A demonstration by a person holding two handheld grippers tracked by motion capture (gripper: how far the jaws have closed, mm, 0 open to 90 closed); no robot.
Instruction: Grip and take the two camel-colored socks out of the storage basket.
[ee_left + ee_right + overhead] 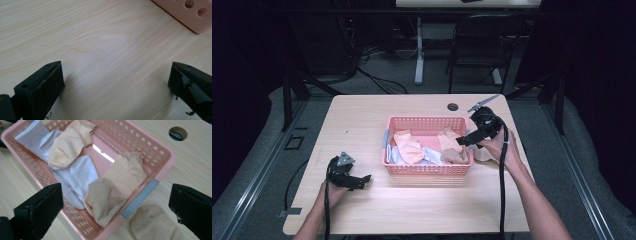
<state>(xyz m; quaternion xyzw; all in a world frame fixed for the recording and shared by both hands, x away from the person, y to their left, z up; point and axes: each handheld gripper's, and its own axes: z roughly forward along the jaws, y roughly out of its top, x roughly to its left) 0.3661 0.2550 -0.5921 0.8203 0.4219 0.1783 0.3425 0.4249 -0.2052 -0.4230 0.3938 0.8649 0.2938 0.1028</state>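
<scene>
Item: pink basket (427, 170), centre of the counter (362, 125), holding socks. Peach sock (68, 142) at 11 o'clock in the right gripper view, white sock (80, 173) beneath it, a second peach sock (130, 176) toward 1 o'clock, tan sock (105, 200) draped on the near rim at 6 o'clock.

Item: loose tan sock (152, 223), on the counter just outside the basket's right end, touching or nearly touching its wall.

Item: my right tool (472, 137), released, jaws wide, hovering over the basket's right end at 3 o'clock in the high view.

Item: my left tool (357, 181), released, jaws wide, empty, low over bare counter at 8 o'clock of the basket.

Handling note: I judge the loose tan sock to be next. Come down over its bulk, clear of the rim, pinch a full fold of cloth, and lift before crossing the wall.

Unclear: the loose sock's lower edge is cut off; layers under the white sock are hidden; the cable hole (452, 106) is too dark to read.
</scene>
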